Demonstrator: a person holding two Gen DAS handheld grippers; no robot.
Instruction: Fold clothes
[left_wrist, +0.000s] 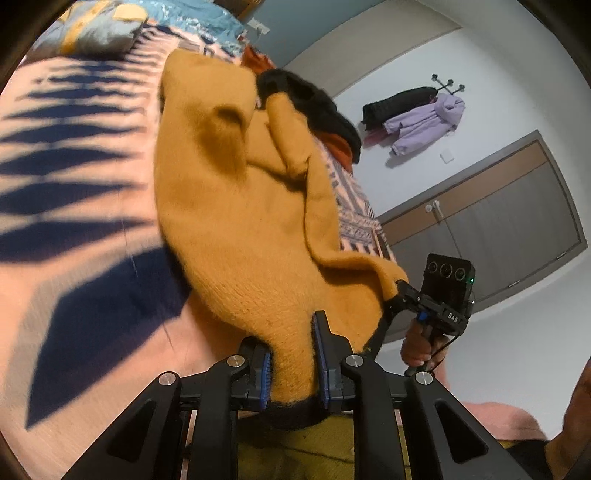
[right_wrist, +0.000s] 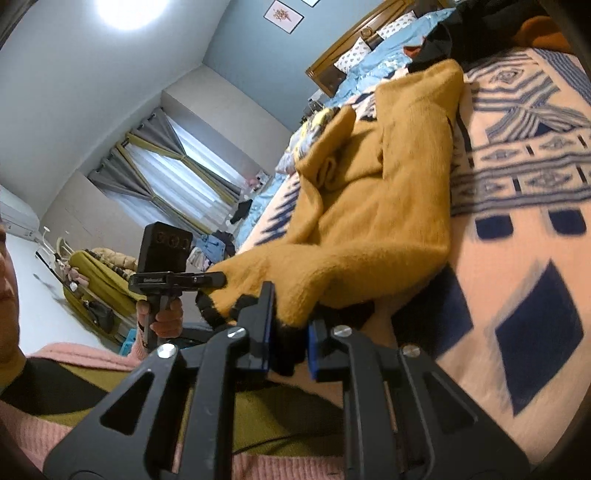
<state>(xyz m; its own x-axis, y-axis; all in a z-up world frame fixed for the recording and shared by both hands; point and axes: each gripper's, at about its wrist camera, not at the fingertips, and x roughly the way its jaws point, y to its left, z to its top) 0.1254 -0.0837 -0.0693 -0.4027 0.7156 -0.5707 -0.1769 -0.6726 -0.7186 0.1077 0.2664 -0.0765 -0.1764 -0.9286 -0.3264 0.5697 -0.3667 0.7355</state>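
Note:
A mustard-yellow knitted sweater (left_wrist: 236, 206) with black trim lies lengthwise on the bed, its near hem lifted off the blanket. My left gripper (left_wrist: 291, 343) is shut on one part of that hem, with the knit bunched between the blue pads. At the right, my right gripper (left_wrist: 395, 293) pinches the other hem corner. In the right wrist view the sweater (right_wrist: 388, 206) stretches away, and my right gripper (right_wrist: 291, 314) is shut on its black-edged hem. To the left, my left gripper (right_wrist: 218, 282) clamps the neighbouring corner. The sleeves lie folded in over the body.
The pink and navy patterned blanket (left_wrist: 74, 184) covers the bed. A black garment (left_wrist: 317, 107) lies beyond the sweater's far end. Blue bedding (right_wrist: 369, 55) is heaped by the headboard. Jackets hang on a wall rack (left_wrist: 424, 122) above grey wardrobe doors (left_wrist: 498, 221).

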